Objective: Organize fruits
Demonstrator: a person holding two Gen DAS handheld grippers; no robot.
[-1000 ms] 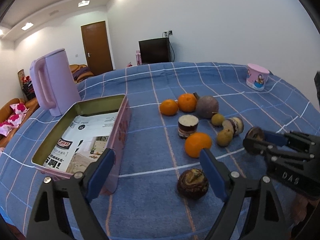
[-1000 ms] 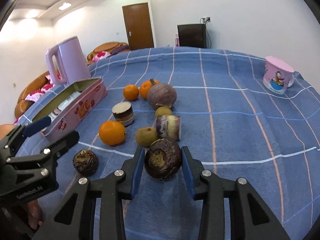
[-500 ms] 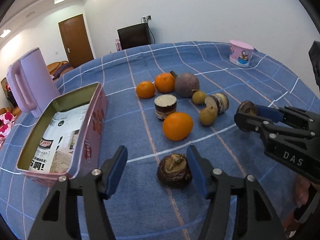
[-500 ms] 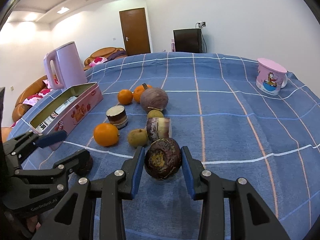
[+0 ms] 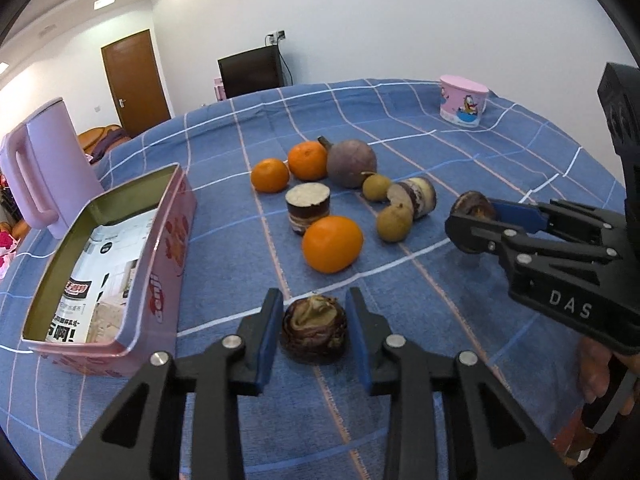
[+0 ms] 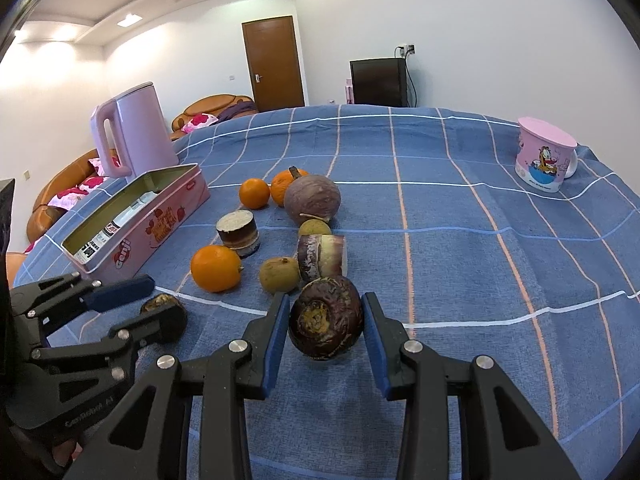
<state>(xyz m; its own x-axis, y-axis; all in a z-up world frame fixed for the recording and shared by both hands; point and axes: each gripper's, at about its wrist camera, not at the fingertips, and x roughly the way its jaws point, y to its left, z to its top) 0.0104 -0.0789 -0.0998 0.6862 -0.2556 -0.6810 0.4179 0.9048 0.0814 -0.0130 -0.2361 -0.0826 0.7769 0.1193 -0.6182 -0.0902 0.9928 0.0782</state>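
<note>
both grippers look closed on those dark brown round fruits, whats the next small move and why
Probably lift the left gripper a little, then carry its small dark brown fruit toward the open pink rectangular tin. Its blue pads sit against the fruit's sides, the fruit lies on the blue checked tablecloth, and the tin is just beside it. The right gripper already clamps a larger dark brown fruit.

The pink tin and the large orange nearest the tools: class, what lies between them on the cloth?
Nothing: in the left wrist view only bare blue checked cloth separates the pink tin from the large orange.
</note>
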